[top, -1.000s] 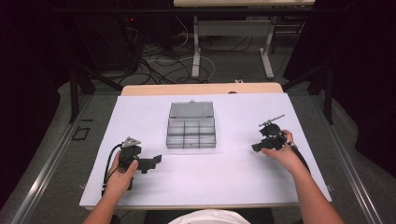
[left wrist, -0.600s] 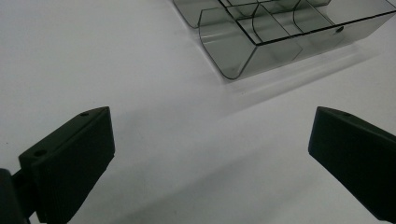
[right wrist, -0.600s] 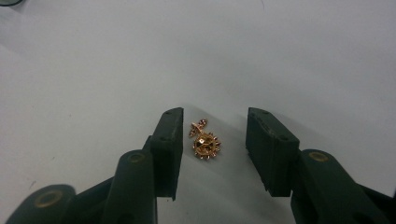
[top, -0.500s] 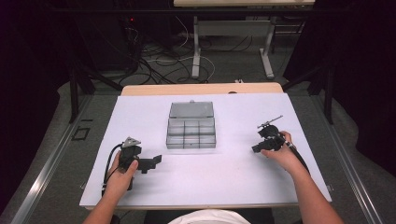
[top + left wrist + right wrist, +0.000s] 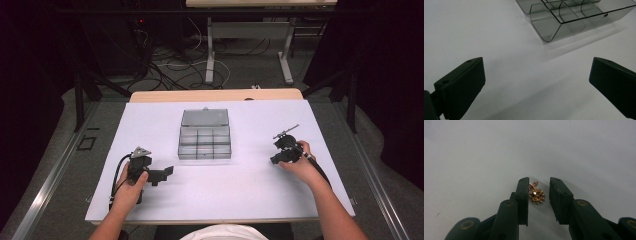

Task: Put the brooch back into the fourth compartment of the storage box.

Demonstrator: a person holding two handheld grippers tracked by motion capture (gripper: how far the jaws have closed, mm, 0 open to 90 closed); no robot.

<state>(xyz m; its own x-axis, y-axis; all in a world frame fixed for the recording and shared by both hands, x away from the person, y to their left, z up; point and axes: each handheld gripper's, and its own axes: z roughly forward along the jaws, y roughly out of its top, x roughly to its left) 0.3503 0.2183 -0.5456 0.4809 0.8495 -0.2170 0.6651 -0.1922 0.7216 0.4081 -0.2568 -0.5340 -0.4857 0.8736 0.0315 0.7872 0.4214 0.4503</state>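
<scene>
From the high view, the left gripper [image 5: 159,175] rests on the white table [image 5: 250,200], aimed toward the clear box [image 5: 205,142] with its lid thrown back, while the right gripper [image 5: 281,151] tips down at the sheet well off to the box's other side, hands steady. Over to the left gripper view: jaws spread wide, nothing between them, bare table ahead and the box's empty compartments [image 5: 571,15] beyond the tips, up and to the right. Now the right gripper view, and here's the action: a small gold charm [image 5: 536,195] with a sunburst rim lies on the table right between the jaws, just beside the left one, a gap on the right. Those jaws have just been closing and stand narrow, but the pads aren't pinching it yet. This looks like the pick-up; next calls for finishing the squeeze squarely on the charm, then a gentle lift toward a compartment
</scene>
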